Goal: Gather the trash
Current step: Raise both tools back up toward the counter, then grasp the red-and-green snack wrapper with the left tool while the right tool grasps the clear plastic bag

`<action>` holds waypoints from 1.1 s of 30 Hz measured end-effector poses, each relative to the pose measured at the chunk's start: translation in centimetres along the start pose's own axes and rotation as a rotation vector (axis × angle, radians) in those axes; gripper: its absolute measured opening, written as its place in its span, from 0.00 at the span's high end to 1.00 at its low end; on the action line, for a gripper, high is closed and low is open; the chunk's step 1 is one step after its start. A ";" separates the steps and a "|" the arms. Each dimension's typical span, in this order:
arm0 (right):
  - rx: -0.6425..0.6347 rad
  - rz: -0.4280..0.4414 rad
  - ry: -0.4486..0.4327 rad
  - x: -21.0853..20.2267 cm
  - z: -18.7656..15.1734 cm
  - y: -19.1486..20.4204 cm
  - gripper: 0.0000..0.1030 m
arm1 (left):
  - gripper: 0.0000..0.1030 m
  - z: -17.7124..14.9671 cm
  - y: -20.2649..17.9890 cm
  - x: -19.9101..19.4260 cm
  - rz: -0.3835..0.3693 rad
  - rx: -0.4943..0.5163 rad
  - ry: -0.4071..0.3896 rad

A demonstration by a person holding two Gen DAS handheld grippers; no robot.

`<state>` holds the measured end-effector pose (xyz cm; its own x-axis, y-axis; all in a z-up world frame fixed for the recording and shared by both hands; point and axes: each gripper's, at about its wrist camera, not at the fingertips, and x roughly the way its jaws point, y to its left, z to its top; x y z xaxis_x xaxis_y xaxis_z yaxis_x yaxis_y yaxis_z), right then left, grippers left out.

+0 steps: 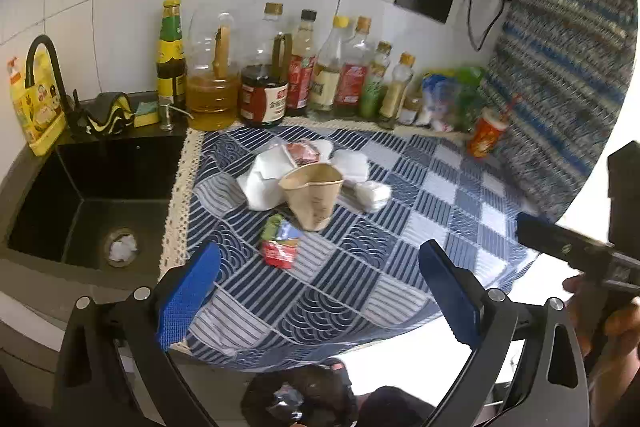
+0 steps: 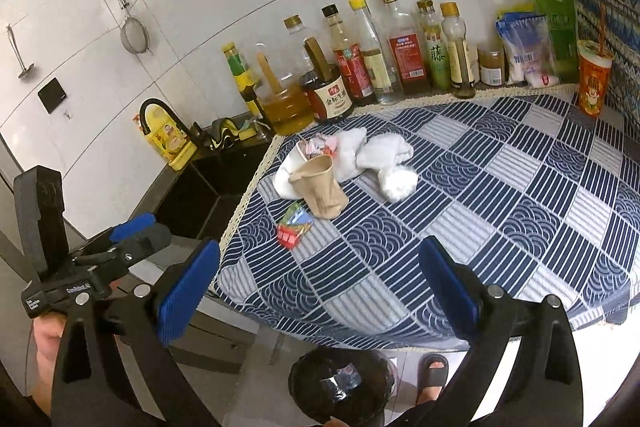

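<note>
One paper cup on its side mid-worktop, long axis mouth at 11 o'clock, base at 5 | wrappers just beside at 7 | crumpled tissues partly hidden behind | left hand-held gripper and right hand-held gripper both spread apart, empty

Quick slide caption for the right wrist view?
Open right gripper above checkered cloth; crumpled paper cup, tissues, wrappers uncollected.

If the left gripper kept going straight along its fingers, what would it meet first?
Probably the small red and green snack wrappers on the blue patterned tablecloth, just before the crumpled tan paper cup; depth is uncertain.
</note>
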<state>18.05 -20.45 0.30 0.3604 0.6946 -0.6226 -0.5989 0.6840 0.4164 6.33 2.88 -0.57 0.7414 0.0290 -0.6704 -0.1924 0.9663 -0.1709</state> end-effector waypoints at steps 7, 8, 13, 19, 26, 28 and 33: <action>0.010 -0.011 0.035 3.1 1.5 -2.3 0.04 | 0.06 1.1 0.5 3.0 -0.025 -0.026 0.048; 0.009 -0.012 0.042 3.5 1.7 -2.6 0.04 | 0.06 1.1 0.6 3.8 -0.024 -0.024 0.061; 0.012 -0.011 0.097 6.5 2.7 -4.7 0.04 | 0.07 1.2 1.1 6.8 -0.005 -0.054 0.107; 0.021 -0.009 0.143 10.1 4.2 -7.2 0.04 | 0.07 1.2 2.4 10.8 0.031 -0.097 0.162; 0.035 0.002 0.233 14.9 5.7 -9.6 0.04 | 0.07 0.9 3.1 15.3 0.028 -0.121 0.241; 0.017 0.002 0.245 16.0 5.8 -9.8 0.04 | 0.07 0.9 3.2 16.3 0.021 -0.128 0.263; 0.003 0.012 0.300 19.1 5.7 -10.7 0.04 | 0.06 0.8 3.0 17.9 0.067 -0.067 0.293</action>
<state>35.38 -13.26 -12.26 0.1255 0.6061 -0.7854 -0.5996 0.6770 0.4267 19.51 6.53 -12.47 0.5106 0.0079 -0.8598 -0.2842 0.9453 -0.1601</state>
